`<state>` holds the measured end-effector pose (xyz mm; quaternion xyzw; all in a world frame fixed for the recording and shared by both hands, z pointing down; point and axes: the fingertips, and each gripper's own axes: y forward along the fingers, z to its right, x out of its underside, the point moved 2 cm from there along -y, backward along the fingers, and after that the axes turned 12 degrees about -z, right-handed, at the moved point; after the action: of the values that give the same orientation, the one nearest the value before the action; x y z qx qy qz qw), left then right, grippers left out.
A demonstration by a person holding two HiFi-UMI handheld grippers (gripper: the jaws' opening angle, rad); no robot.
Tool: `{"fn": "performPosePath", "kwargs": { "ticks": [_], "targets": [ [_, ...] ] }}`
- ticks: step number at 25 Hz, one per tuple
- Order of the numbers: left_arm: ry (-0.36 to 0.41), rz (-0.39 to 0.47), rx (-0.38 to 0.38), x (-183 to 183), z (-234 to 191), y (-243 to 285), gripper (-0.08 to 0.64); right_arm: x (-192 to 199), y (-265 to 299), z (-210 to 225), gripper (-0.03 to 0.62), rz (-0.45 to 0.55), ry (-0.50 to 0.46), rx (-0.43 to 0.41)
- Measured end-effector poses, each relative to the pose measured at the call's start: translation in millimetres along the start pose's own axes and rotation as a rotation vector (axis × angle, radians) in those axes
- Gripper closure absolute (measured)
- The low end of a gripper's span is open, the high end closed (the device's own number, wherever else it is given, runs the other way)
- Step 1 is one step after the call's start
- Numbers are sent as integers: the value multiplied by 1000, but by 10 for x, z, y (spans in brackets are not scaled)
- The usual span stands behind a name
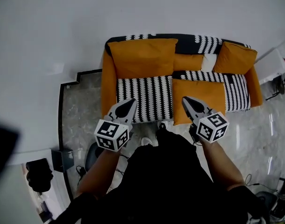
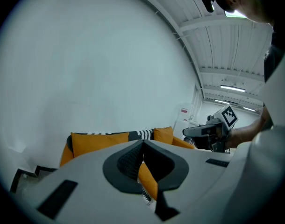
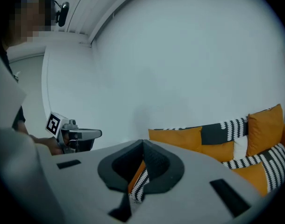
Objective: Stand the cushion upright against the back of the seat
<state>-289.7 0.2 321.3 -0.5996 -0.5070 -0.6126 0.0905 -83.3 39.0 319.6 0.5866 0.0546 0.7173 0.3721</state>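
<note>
White wall (image 1: pixel 133 8) and pale marble floor (image 1: pixel 81 106) frame an orange sofa (image 1: pixel 109 80), whose seat (image 1: pixel 142 97) and back carry black-and-white zigzag covers. On the right half of the seat the cushion (image 1: pixel 205 94), plain orange, lies flat, its near edge hanging over the seat's front edge. It does not stand against the back. An orange big cushion (image 1: pixel 143 57) stands upright at the sofa's back left corner, and an orange corner cushion (image 1: pixel 235 57) leans in the back right corner.

At the seat's front edge, left of the middle, the left hand-held gripper (image 1: pixel 131 101) is held out with its jaws pressed together and nothing between them. The right hand-held gripper (image 1: pixel 186 100) is likewise closed and empty. In the head view its tip shows over the flat cushion's near left corner, but I cannot tell whether it touches the fabric. The two grippers sit side by side, well apart, both aimed toward the sofa's back.
</note>
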Motion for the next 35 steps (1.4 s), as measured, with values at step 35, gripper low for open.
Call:
{"fn": "performPosePath", "kwargs": {
  "ticks": [35],
  "targets": [
    [40, 62, 13, 700, 3190, 356, 543, 1723, -2950, 1016, 554, 19, -3, 65]
  ]
}}
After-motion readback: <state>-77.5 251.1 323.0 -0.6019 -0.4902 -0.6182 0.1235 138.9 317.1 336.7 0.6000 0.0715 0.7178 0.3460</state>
